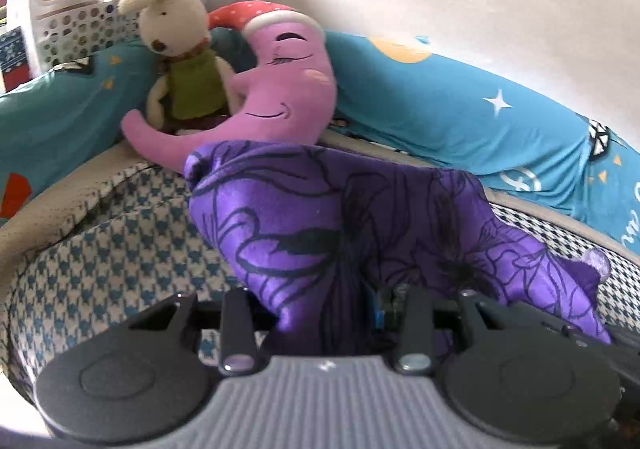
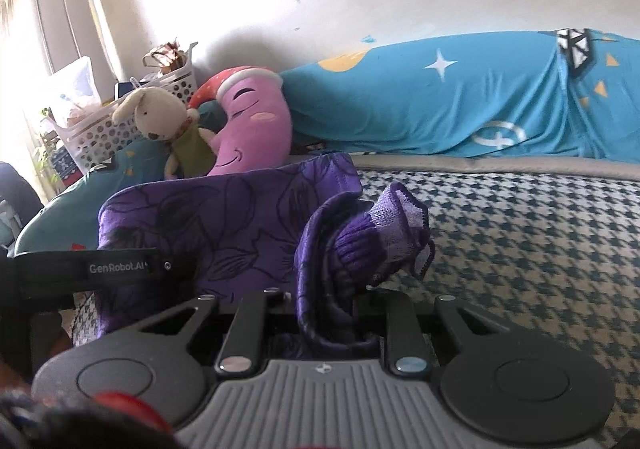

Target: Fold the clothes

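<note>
Closest to each lens, a bunch of the glossy purple garment with dark line-drawn flowers (image 1: 304,225) rises out from between the fingers: the left gripper (image 1: 326,329) is clamped on a thick fold at the lower centre of its view, and the right gripper (image 2: 328,323) pinches a bundle that includes the ribbed purple knit cuff (image 2: 380,233) just above it. So both are closed on cloth, and the garment hangs lifted between them above the blue-and-white houndstooth bed cover (image 2: 520,249), sagging in the middle.

To do this fold well, I judge the two grips should be drawn apart first until the sag goes taut and the top edge runs straight. Then both should travel at the same height and pace, so the fabric lands flat, not twisted. This slippery-looking cloth may slide, so release is best left until the fold rests on the cover.

Farther back, at the upper left of both views, a pink crescent-moon plush with a red spotted cap (image 1: 280,89) and a cream rabbit toy in a green vest (image 1: 180,61) sit against turquoise star-print bedding (image 2: 440,109). The fold should land short of them.
</note>
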Available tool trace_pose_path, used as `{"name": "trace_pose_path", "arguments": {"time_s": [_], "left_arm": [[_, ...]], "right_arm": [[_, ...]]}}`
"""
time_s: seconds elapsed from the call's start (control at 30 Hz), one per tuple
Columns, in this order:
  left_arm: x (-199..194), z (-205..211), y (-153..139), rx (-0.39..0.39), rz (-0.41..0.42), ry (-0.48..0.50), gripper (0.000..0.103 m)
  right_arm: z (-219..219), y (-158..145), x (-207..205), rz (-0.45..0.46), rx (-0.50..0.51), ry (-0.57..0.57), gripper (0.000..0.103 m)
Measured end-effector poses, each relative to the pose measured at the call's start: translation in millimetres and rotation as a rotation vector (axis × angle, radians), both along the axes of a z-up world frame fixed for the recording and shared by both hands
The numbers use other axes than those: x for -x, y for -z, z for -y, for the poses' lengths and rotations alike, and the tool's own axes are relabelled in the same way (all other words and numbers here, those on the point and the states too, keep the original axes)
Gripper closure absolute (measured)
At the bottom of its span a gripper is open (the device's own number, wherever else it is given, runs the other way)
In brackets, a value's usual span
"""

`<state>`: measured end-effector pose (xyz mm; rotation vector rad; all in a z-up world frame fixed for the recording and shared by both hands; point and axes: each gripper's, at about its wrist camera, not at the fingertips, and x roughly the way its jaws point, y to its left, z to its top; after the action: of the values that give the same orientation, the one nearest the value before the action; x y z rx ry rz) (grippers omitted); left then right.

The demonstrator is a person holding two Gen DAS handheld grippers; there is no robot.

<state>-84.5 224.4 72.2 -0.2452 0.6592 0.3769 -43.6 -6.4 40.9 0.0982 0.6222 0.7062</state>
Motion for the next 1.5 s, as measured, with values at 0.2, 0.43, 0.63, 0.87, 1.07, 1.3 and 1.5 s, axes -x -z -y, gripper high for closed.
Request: {"name": "trace_pose_path", "arguments": {"time_s": [0.2,0.43,0.63,0.87,1.07,1.3,1.5], "left_arm": [[3.8,-14.9,2.8,-0.009,-0.004,-0.034,0.068],[5.5,-25.7,5.0,-0.034,-0.007,-0.057,0.068],[6.9,-34.1,7.8,-0.044,-0.009,-0.076,0.068],[9.1,-42.6,9.7,-0.057,-0.011,-0.101,0.068],[8.1,-45.3,9.0,-0.065,-0.009,-0.114,0.068],[-4.4,-67.5,20.0,0.076,-0.077,-0.208,0.056],[7.8,-91.4,10.5,0.178,-0.034,-0.272,0.054]], "right_arm": [[-16.1,5.8,-1.3,-0.007,-0.008,-0.030,0.081],[-31.8,10.8,-2.8,-0.008,-0.011,-0.057,0.081],[-42.0,15.1,-3.0,-0.004,-0.014,-0.080,0.081],[-50.3,18.9,-0.7,0.001,-0.020,-0.102,0.081],[-54.3,24.0,-3.2,-0.006,-0.020,-0.097,0.081],[-44.5,33.2,-15.5,-0.057,0.027,0.027,0.065],[-17.7,14.8,-14.9,0.003,-0.003,0.128,0.064]]}}
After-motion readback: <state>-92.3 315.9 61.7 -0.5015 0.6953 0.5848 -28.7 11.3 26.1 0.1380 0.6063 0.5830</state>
